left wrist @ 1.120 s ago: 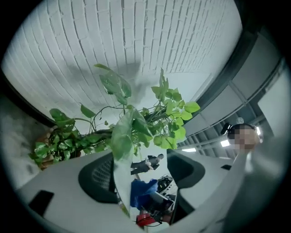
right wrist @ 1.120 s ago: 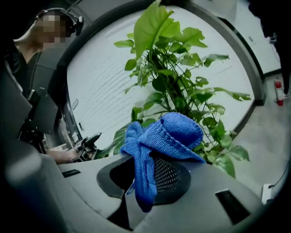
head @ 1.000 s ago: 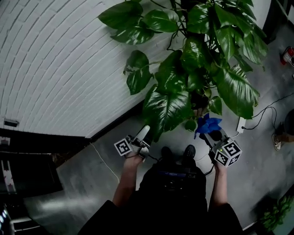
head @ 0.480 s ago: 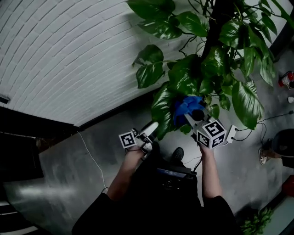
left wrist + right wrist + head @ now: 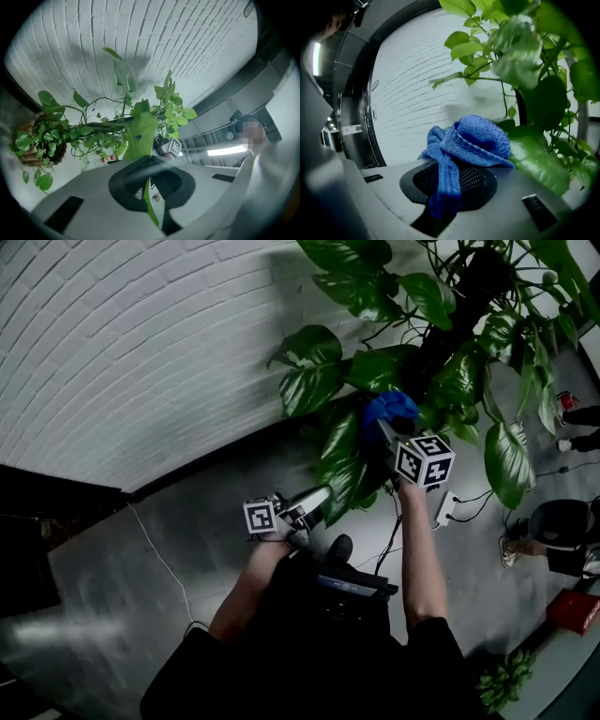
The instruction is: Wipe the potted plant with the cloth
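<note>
While the left gripper pinches a thin, probably tearable leaf in its jaws, the right gripper has its jaws clamped on the soft, limp cloth.

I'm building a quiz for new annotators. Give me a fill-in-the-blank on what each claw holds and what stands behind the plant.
The left claw is shut on a green ____.
The right claw grips a knitted cloth coloured ____.
Behind the plant stands a white wall built of ____.
Missing words: leaf; blue; brick.
</note>
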The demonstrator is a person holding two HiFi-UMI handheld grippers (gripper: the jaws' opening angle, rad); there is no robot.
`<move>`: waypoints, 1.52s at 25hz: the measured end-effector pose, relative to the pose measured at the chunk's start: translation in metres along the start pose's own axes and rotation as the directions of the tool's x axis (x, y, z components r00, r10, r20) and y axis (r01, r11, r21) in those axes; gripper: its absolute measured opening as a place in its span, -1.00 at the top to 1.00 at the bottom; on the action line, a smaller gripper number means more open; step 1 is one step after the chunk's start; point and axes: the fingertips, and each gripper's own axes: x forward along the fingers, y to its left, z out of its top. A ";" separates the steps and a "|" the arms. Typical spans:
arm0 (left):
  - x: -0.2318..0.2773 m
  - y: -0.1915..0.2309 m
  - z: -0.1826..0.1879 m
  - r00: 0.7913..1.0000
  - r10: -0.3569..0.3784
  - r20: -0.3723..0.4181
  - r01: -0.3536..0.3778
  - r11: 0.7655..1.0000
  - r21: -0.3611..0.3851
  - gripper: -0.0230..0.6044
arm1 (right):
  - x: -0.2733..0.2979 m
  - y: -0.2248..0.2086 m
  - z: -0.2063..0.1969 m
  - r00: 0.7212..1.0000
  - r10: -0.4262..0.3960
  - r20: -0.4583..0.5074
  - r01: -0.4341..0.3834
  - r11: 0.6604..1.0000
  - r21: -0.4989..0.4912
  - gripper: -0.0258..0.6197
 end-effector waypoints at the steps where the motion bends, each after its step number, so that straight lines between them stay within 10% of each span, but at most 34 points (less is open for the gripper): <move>1: 0.000 0.000 -0.001 1.000 -0.010 -0.005 0.010 1.000 -0.012 0.87 | 0.006 0.003 -0.010 0.999 0.022 -0.030 -0.021 1.000 0.011 0.59; 31: -0.005 -0.010 0.016 0.984 -0.038 0.174 0.055 0.994 -0.094 0.76 | -0.075 0.153 -0.136 0.849 0.508 -0.142 -0.496 0.861 0.115 0.59; 38: -0.004 -0.015 0.006 0.983 -0.031 0.180 0.053 0.992 -0.118 0.20 | -0.125 0.087 -0.055 0.916 0.375 0.144 -0.394 0.907 0.149 0.59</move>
